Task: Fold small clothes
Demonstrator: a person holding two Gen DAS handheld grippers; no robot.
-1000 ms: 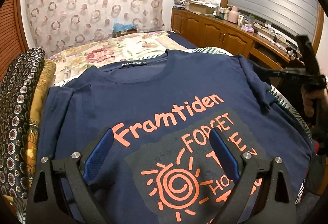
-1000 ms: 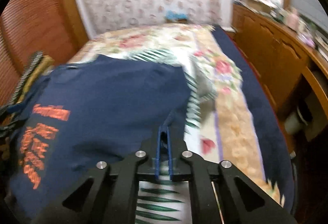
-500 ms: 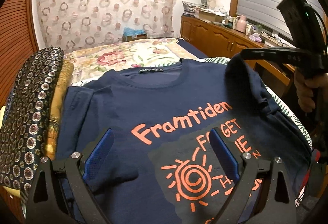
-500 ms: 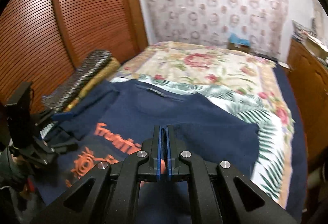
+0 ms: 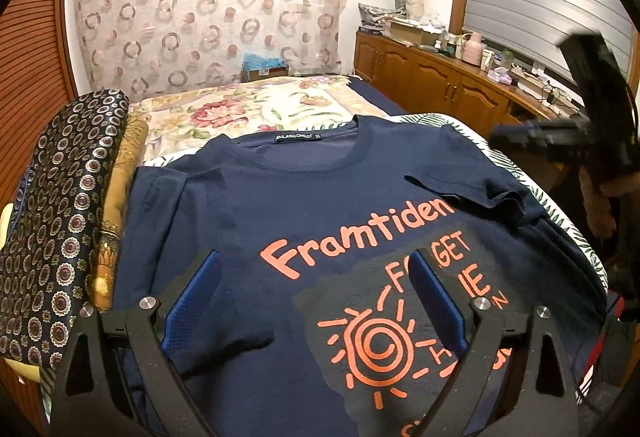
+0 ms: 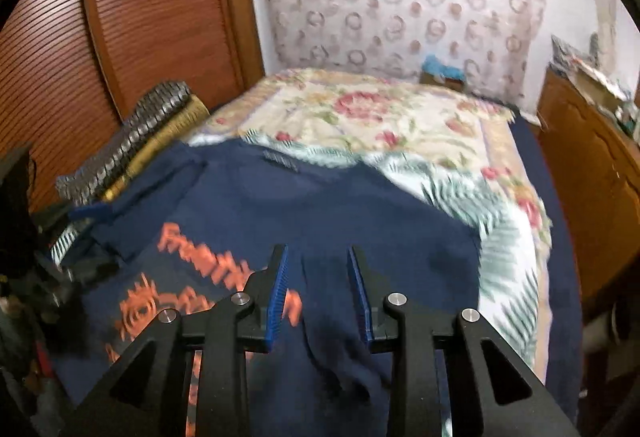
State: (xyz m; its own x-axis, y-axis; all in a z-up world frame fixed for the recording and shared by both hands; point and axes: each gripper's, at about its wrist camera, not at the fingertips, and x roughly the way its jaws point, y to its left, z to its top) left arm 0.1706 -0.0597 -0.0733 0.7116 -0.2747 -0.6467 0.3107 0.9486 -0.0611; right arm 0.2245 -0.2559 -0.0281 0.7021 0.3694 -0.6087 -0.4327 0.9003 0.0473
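Navy T-shirt (image 5: 304, 197) on bed, right claw (image 6: 316, 269) opening, sleeve seemingly loose between.

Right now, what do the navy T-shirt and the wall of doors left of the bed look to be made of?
Navy T-shirt: soft matte knit, probably cotton jersey, since it creases limply; its orange print looks flat and opaque. Slatted doors: reddish-brown wood or wood-look, faintly glossy, with fine horizontal louvres; real wood or veneer cannot be told.
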